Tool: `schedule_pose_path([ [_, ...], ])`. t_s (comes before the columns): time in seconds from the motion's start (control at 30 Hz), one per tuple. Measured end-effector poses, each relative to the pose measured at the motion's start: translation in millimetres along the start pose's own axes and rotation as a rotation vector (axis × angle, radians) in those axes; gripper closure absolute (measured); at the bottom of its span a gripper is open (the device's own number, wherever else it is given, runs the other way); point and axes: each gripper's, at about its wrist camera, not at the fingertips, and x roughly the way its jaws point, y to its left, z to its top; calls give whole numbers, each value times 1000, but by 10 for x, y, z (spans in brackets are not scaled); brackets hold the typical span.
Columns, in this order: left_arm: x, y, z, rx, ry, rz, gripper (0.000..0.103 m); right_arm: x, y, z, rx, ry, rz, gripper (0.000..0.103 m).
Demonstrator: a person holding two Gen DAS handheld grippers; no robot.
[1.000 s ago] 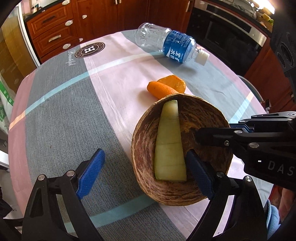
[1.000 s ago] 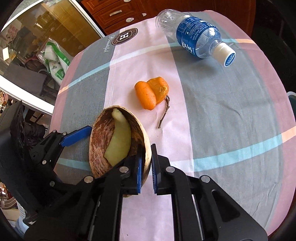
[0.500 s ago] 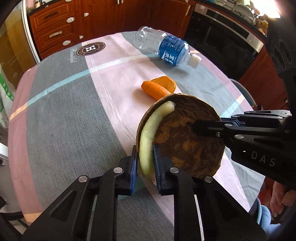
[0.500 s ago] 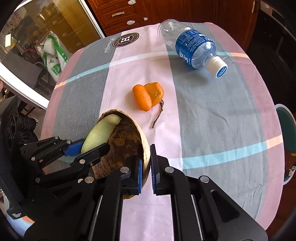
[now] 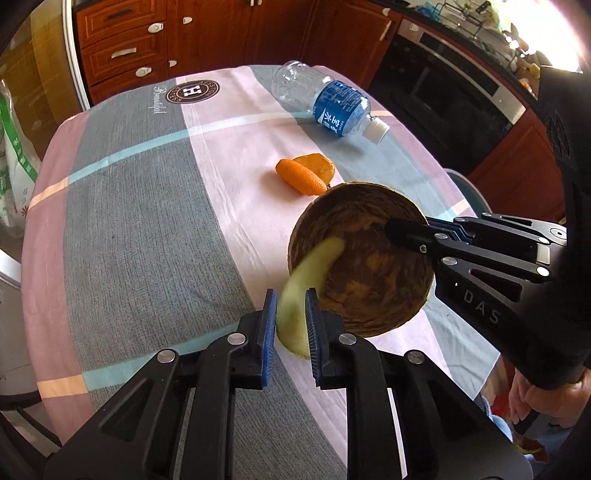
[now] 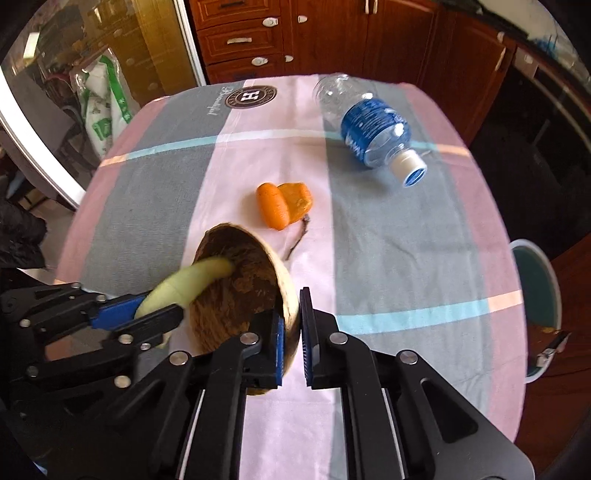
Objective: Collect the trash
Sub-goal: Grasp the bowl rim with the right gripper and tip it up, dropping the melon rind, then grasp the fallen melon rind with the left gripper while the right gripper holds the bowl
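Tablecloth [image 5: 155, 206] lettered "Beautiful", gripper [image 5: 406, 236] marked "DAS", blue-labelled bottle [image 5: 332, 107]

Your left wrist camera looks steeply down along its fingers [image 5: 310, 328], close over the near edge of the striped tablecloth [image 5: 147, 221]. Your right wrist camera does likewise from the right. Both share the melon rind [image 5: 369, 273], orange peel [image 6: 284, 205], water bottle [image 6: 373, 129] and wooden cabinets [image 5: 207, 33].
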Motion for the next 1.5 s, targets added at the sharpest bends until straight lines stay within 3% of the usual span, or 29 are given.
schedule_pose_path([
  [0.17, 31, 7, -76, 3, 26, 5, 92, -23, -107, -43, 31, 9, 22, 96],
  [0.3, 31, -102, -168, 48, 52, -54, 90, -18, -178, -97, 53, 20, 40, 96],
  [0.47, 107, -233, -280, 98, 84, -42, 62, -25, -217, -132, 62, 21, 54, 96],
  [0.67, 68, -197, -268, 31, 99, -137, 57, -31, -249, -165, 65, 19, 70, 96],
  [0.8, 78, -306, -245, 38, 100, -140, 53, -64, -279, -172, 74, 4, 83, 96],
  [1.07, 223, -475, -356, 49, 120, -153, 47, -385, -301, -156, 27, -141, -10, 96],
  [1.23, 204, -471, -381, 40, 114, -159, 46, -429, -330, -126, 25, -139, -1, 96],
  [1.43, 190, -540, -424, 124, 113, -107, 47, -380, -363, -190, 43, -109, 12, 96],
  [1.5, 167, -571, -459, 149, 109, -87, 62, -371, -377, -214, 52, -101, 19, 96],
])
